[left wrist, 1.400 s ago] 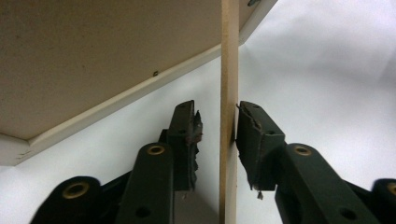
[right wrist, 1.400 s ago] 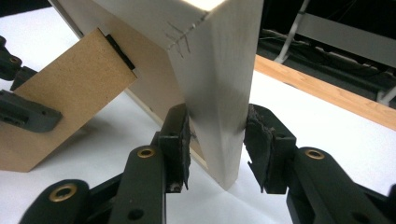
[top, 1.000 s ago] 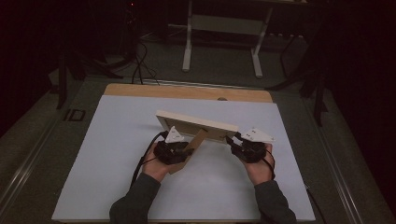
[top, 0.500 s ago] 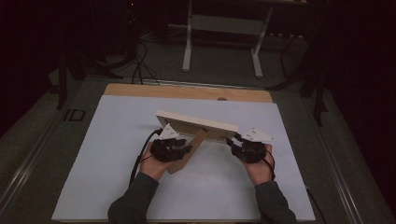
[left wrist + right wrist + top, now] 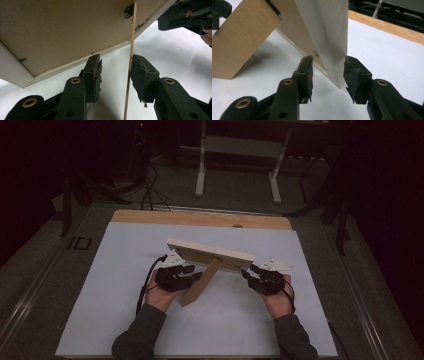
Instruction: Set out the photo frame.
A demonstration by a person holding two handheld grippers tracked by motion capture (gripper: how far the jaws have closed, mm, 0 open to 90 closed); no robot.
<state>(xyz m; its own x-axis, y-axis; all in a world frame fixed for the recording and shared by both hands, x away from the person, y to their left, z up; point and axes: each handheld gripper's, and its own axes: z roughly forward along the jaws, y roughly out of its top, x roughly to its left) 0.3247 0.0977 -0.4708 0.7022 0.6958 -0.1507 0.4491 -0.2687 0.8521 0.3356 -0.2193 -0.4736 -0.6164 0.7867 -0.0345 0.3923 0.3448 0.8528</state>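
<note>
While your left gripper (image 5: 115, 75) straddles the thin stand leg (image 5: 130, 75), its jaws sit apart, one pad just touching the leg. Your right gripper (image 5: 328, 75) brackets the picture frame (image 5: 332, 37) corner, unclenched. From above, the frame (image 5: 210, 255) stands mid-table (image 5: 125, 320) between both hands.

- frame (image 5: 210, 254): pale cream wood rim, plain brown board back
- stand (image 5: 201, 282): same brown board, no pattern
- my left gripper (image 5: 116, 75): black, brass-coloured rivets
- my right gripper (image 5: 328, 75): black, brass-coloured rivets
- table (image 5: 125, 255): plain white sheet, tan wood strip at far edge
</note>
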